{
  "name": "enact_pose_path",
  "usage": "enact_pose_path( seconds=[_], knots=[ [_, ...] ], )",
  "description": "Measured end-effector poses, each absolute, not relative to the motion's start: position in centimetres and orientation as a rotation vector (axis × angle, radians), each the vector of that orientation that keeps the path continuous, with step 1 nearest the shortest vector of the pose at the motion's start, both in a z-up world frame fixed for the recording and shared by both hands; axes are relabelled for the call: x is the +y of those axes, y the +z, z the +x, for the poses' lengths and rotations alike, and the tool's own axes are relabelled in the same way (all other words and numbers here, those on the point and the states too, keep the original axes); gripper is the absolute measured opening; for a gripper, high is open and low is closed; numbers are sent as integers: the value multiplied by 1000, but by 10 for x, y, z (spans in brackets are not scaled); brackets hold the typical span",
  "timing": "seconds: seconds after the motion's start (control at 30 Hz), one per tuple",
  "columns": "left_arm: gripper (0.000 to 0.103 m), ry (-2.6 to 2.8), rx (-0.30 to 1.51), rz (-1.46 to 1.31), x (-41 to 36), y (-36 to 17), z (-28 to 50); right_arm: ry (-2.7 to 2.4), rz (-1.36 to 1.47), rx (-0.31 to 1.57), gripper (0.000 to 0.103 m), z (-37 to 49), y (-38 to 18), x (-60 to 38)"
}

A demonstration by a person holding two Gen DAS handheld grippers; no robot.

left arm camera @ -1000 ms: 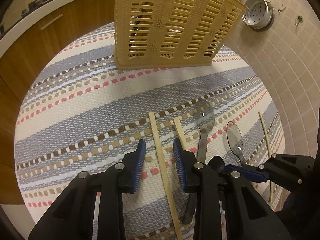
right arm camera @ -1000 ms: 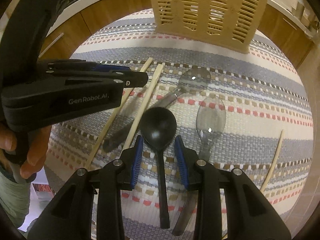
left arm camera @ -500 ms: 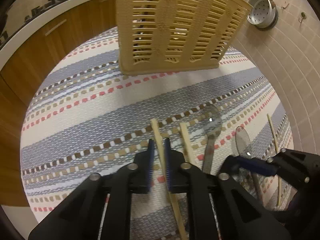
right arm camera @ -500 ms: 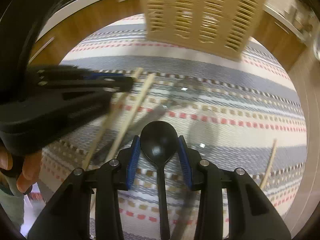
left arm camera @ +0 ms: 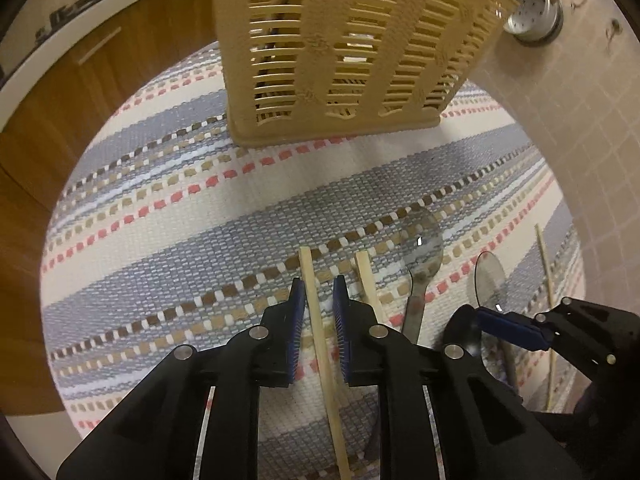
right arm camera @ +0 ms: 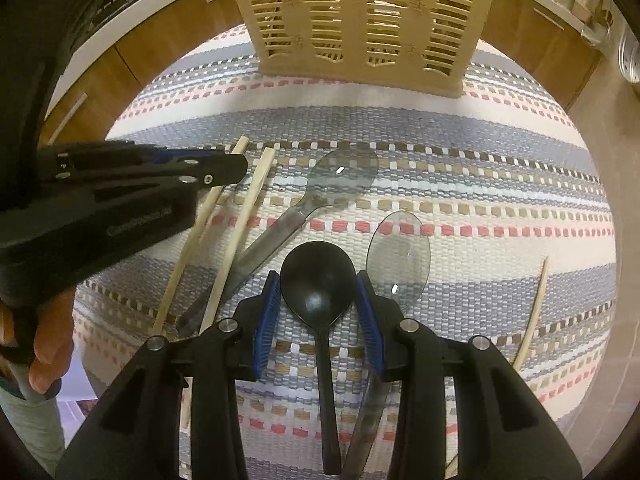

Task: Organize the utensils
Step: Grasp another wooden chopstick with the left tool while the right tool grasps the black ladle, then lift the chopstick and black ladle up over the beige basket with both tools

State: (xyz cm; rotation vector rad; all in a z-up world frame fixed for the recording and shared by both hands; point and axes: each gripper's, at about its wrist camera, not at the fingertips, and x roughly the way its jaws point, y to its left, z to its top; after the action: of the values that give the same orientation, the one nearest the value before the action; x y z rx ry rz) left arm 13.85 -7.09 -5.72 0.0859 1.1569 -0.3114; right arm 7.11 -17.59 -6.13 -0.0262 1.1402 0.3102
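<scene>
My left gripper (left arm camera: 319,294) is shut on a wooden chopstick (left arm camera: 316,312) that lies lengthwise between its blue pads; it also shows in the right wrist view (right arm camera: 188,168). A second chopstick (left arm camera: 366,276) lies just to the right on the striped mat. My right gripper (right arm camera: 318,284) is shut on the bowl of a black spoon (right arm camera: 318,280), held just above the mat. Two clear plastic spoons (right arm camera: 344,176) (right arm camera: 398,256) lie beside it. The beige slatted utensil basket (left arm camera: 340,48) stands at the far side of the mat.
A thin wooden skewer (right arm camera: 534,312) lies at the mat's right edge. A metal strainer cup (left arm camera: 534,12) hangs on the tiled wall (left arm camera: 580,140) at right. Wooden cabinet fronts (left arm camera: 60,120) run behind and left of the striped mat (left arm camera: 200,220).
My left gripper closed on the chopstick and moved forward. My right gripper closed on the black spoon's bowl and lifted it slightly.
</scene>
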Motion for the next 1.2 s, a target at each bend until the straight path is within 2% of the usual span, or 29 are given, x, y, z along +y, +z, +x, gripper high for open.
enact_pose_path(
  seconds=[0.07, 0.4, 0.67, 1.2],
  knots=[
    [3, -289, 1150, 85, -73, -58, 138, 315, -31, 1128, 35, 70, -62, -175],
    [3, -330, 1027, -129, -37, -45, 123, 376, 71, 1040, 34, 52, -43, -197],
    [3, -352, 857, -180, -11, -2, 95, 392, 143, 945, 34, 42, -15, -216],
    [3, -402, 505, -243, -20, 95, 82, 373, 213, 675, 34, 51, 66, -241]
  ],
)
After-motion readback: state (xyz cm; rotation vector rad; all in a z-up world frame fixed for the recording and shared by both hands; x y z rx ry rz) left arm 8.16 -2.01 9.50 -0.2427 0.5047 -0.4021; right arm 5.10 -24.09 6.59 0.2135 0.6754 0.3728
